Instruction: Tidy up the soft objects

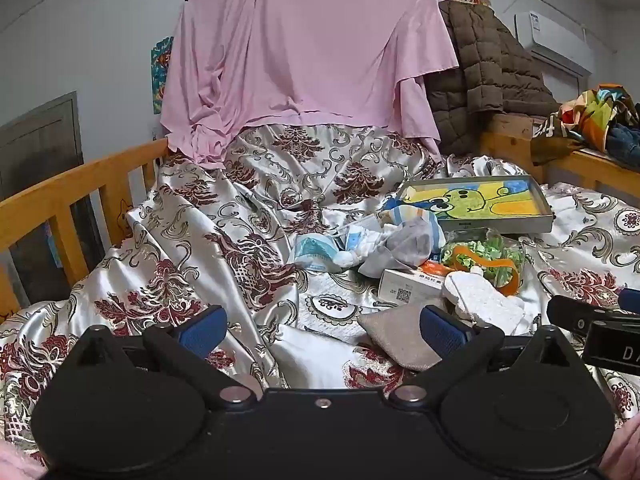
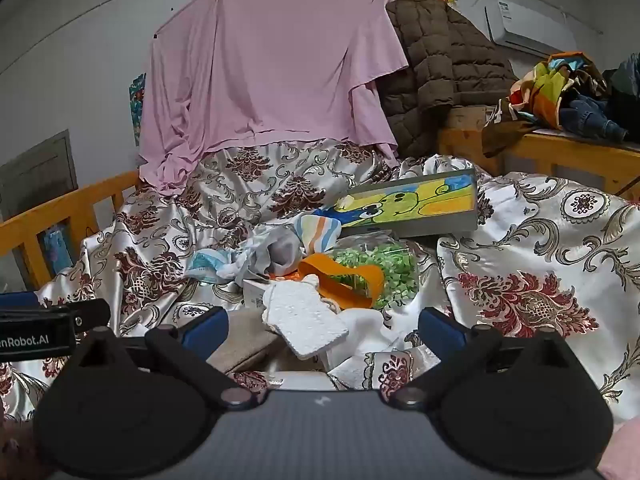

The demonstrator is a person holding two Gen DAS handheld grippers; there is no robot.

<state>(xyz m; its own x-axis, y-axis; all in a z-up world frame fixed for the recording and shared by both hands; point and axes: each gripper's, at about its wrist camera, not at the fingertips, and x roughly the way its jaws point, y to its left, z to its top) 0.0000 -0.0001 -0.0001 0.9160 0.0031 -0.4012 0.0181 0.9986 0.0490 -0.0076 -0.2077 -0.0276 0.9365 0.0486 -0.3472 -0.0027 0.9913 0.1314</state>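
A pile of soft things lies on the patterned satin bedspread [image 1: 224, 240]: a grey-beige folded cloth [image 1: 396, 334], a white foam piece [image 1: 488, 300], a striped sock bundle [image 1: 408, 236] and a light blue packet [image 1: 316, 252]. My left gripper [image 1: 322, 330] is open and empty, just short of the grey cloth. In the right wrist view the foam piece [image 2: 304, 320] and grey cloth [image 2: 244, 340] lie between the fingers of my right gripper [image 2: 322, 330], which is open and empty. The striped sock [image 2: 316, 232] sits behind them.
A framed frog picture [image 1: 476, 204] leans at the back right. A clear container of green bits [image 2: 372, 268] with an orange band stands by a white box [image 1: 412, 286]. A pink sheet [image 1: 304, 52] hangs behind. A wooden rail [image 1: 72, 196] lines the left.
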